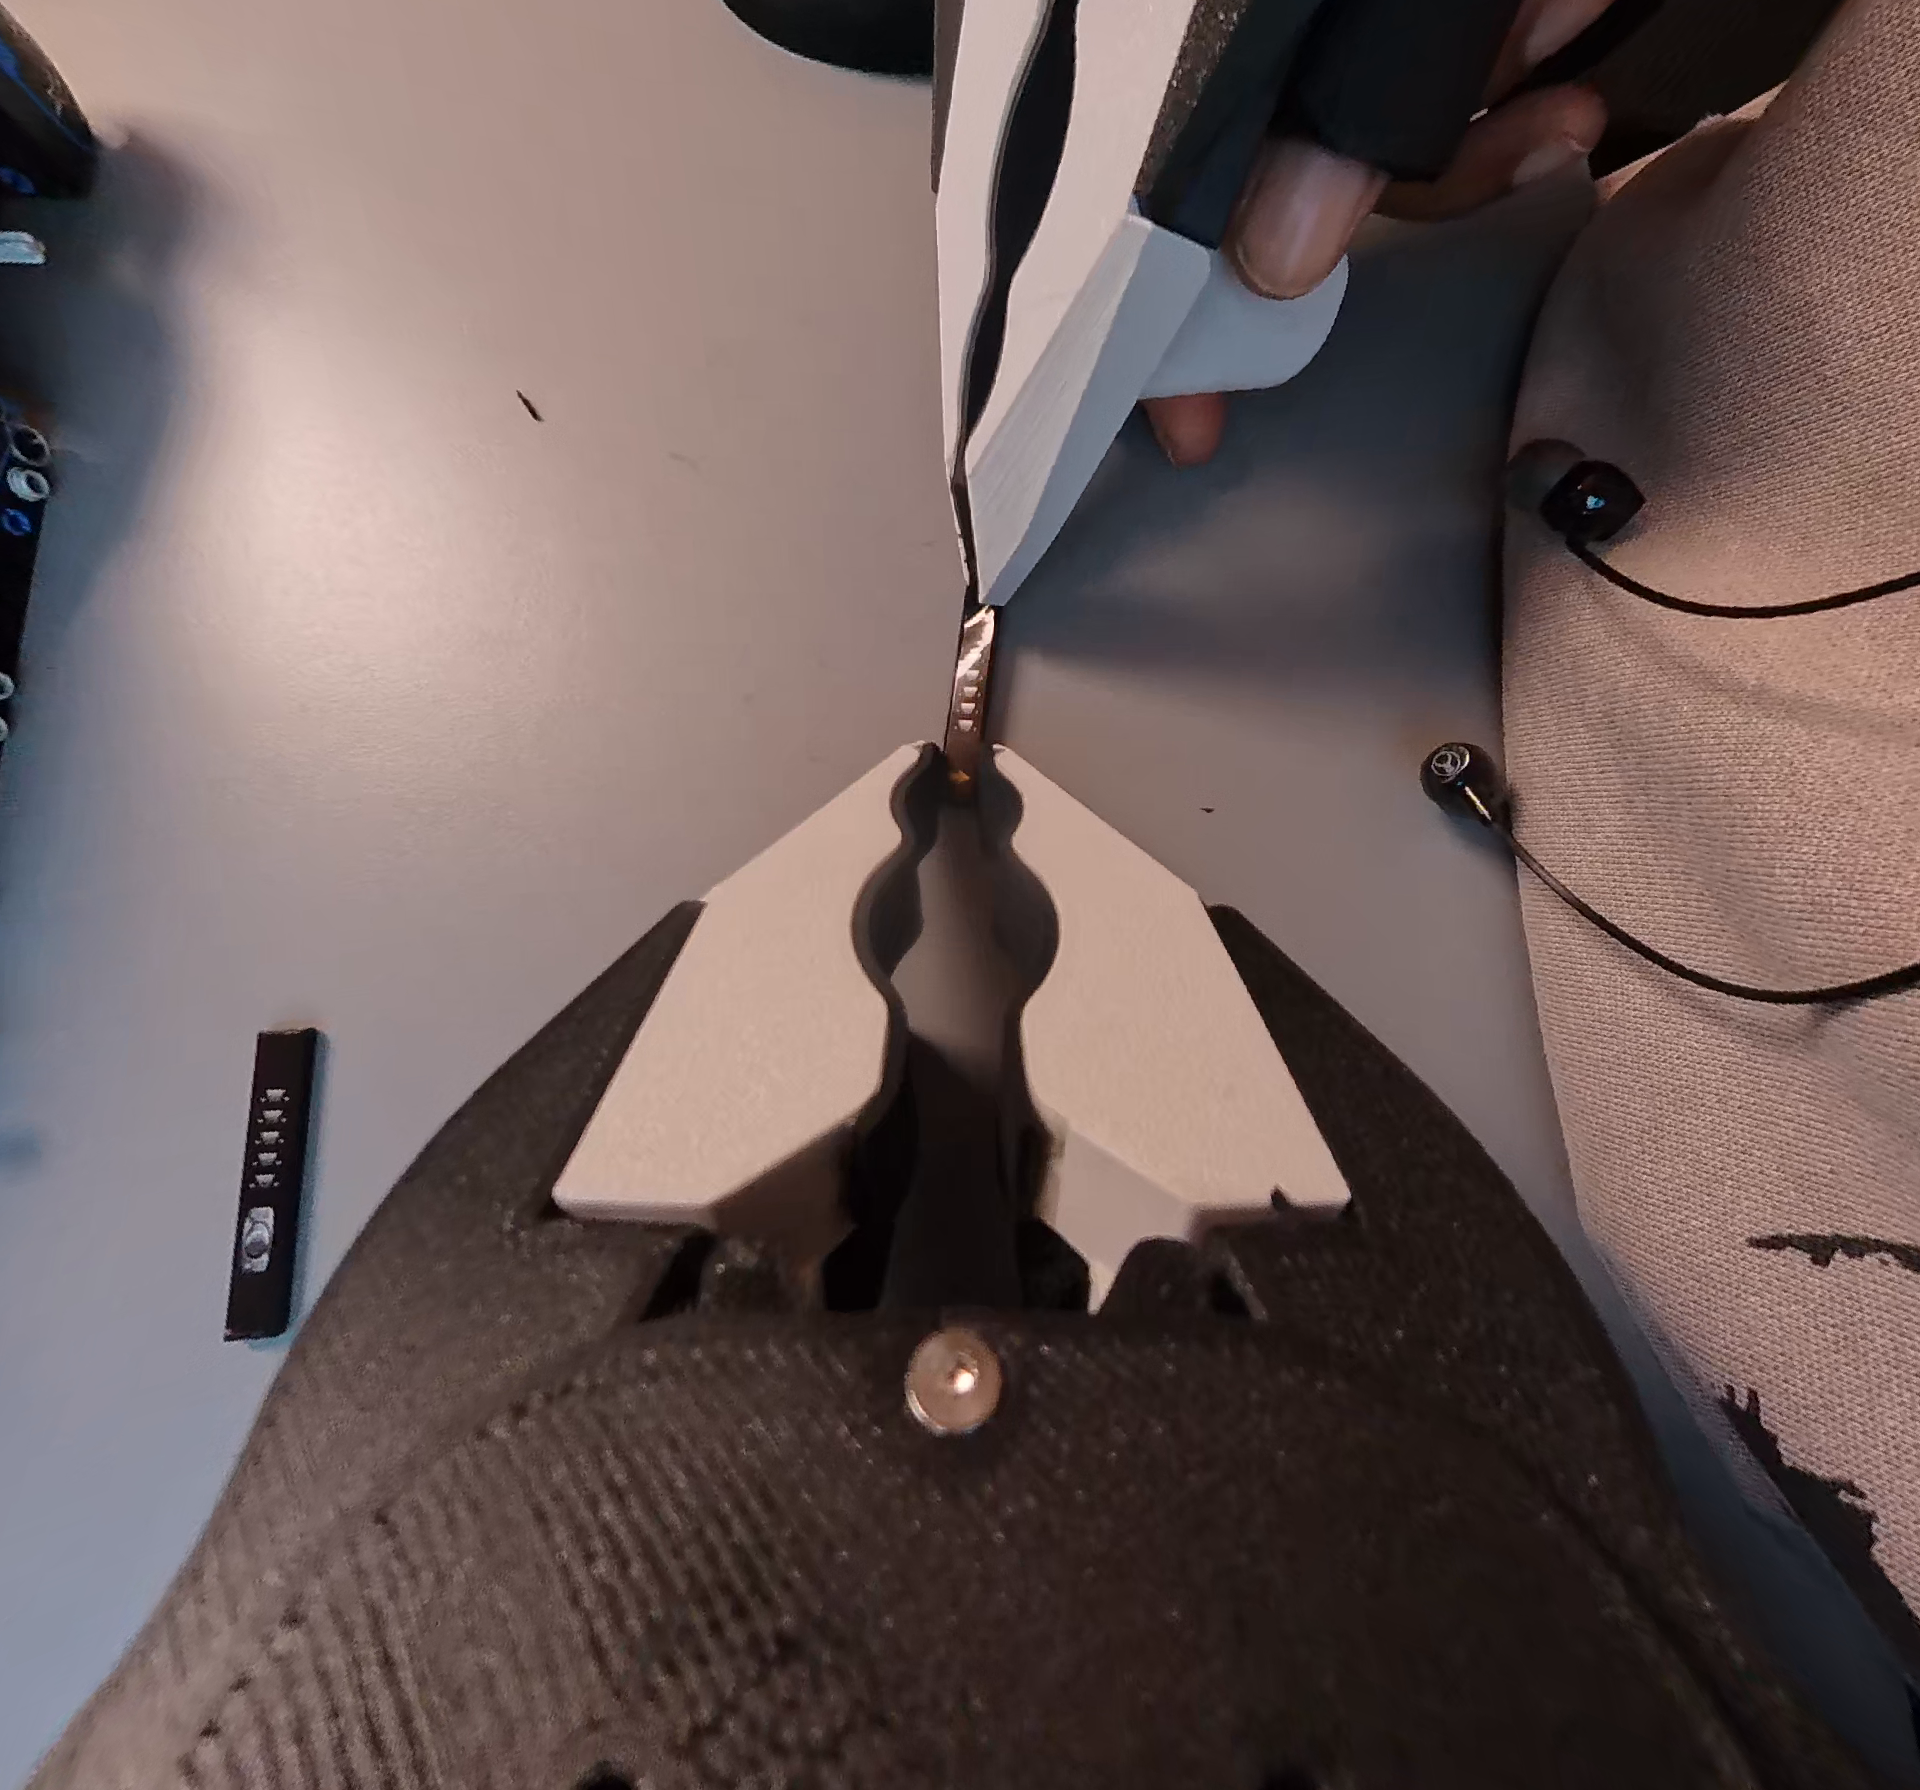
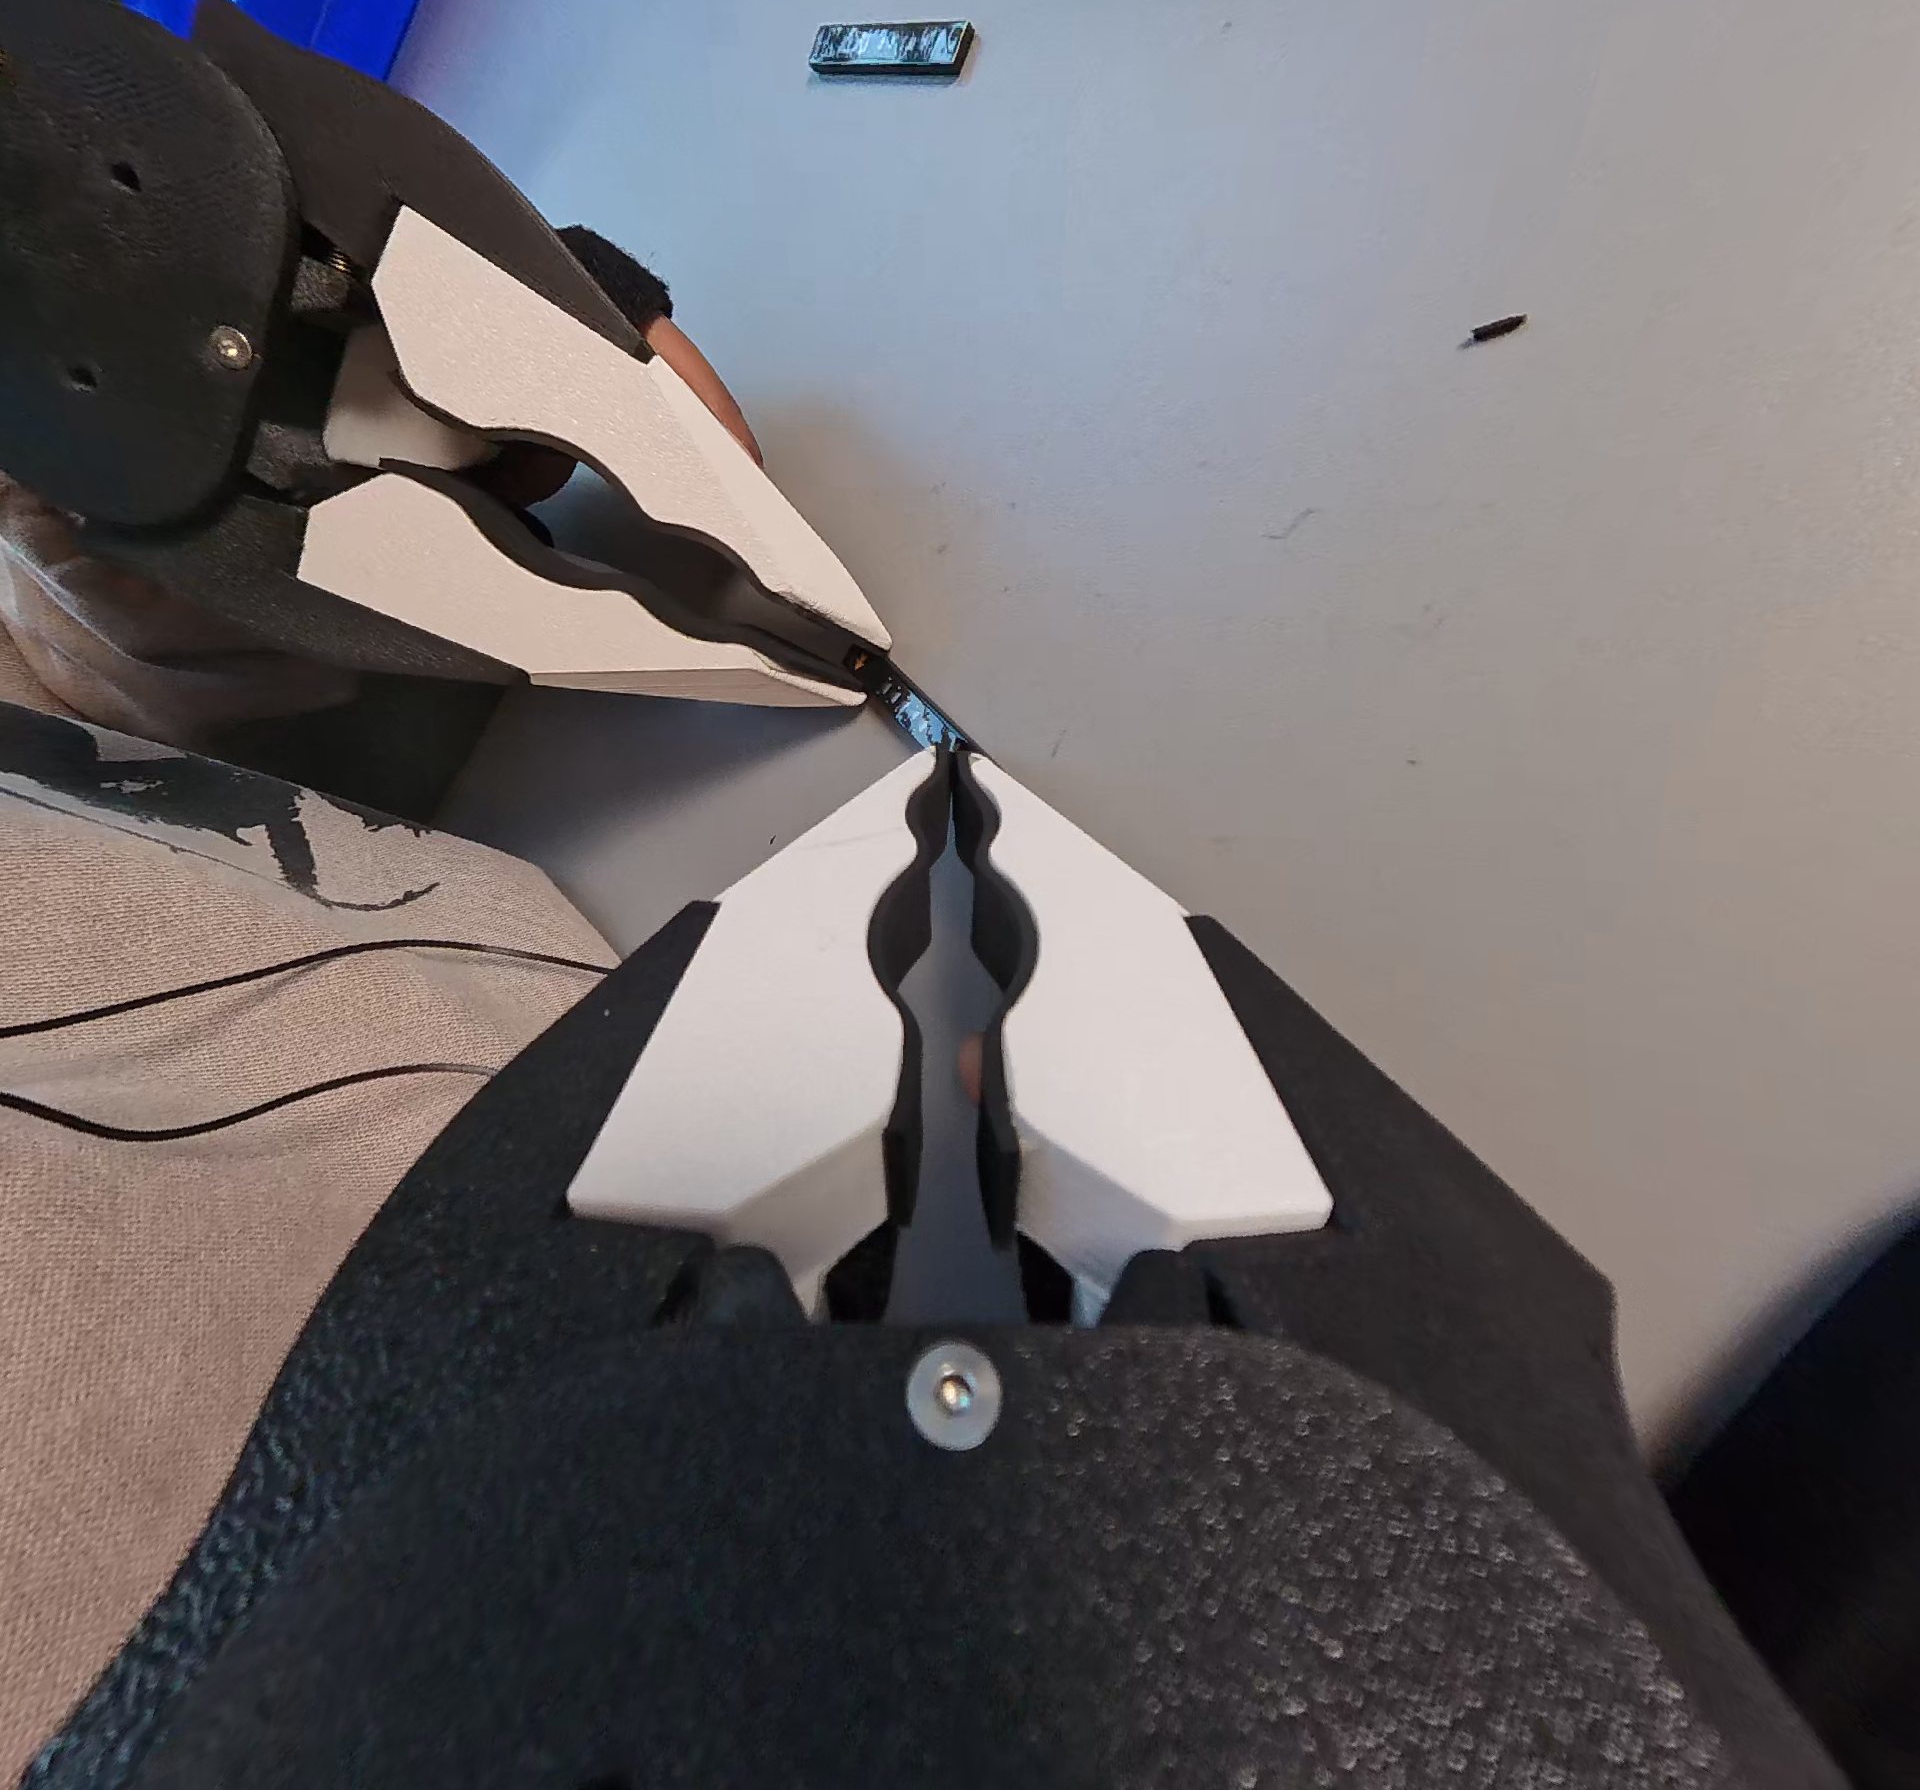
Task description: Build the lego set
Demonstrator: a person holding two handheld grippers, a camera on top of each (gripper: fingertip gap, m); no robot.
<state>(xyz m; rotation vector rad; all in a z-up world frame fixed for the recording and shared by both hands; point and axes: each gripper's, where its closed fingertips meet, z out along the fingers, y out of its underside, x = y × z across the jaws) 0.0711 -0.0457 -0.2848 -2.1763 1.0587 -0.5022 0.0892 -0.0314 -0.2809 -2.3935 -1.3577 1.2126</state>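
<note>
both tools, left and right, clenched on one black strip, ends pinched above worktop, likely steadying it for joining.

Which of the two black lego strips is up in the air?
The black strip pinched between the left gripper and right gripper. The other black strip lies flat on the table.

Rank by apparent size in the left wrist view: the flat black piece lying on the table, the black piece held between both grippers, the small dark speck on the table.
1. Flat black piece on the table.
2. Held black piece, partly hidden by both hand-held grippers, so unsure.
3. Dark speck.
</note>
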